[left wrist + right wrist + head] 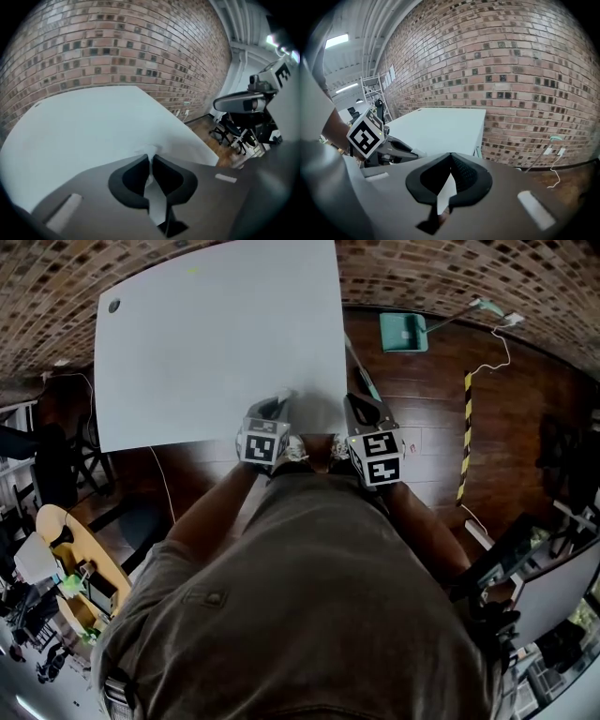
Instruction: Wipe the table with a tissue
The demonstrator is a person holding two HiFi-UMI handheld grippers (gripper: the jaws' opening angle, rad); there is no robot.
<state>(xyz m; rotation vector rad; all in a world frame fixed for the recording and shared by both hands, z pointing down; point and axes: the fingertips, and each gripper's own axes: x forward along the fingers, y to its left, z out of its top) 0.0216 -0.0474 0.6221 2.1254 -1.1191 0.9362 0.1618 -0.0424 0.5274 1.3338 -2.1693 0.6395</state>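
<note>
The white table (216, 343) fills the upper middle of the head view. My left gripper (279, 401) hovers over its near edge, shut on a small white tissue (150, 151) that pokes out crumpled past the fingertips. In the left gripper view the jaws (151, 158) meet on the tissue, with the tabletop (93, 126) just beyond. My right gripper (356, 401) sits beside it at the table's near right corner, shut, with nothing seen between its jaws (451, 155). The right gripper view also shows the left gripper (391, 149) and the tissue tip (417, 152).
A brick wall (511, 70) stands behind the table. A green dustpan (403, 332), a white cable (497, 351) and a yellow-black striped bar (465, 437) lie on the wooden floor to the right. Office chairs (236, 131) stand off the table's right side. A dark hole (113, 306) marks the far left corner.
</note>
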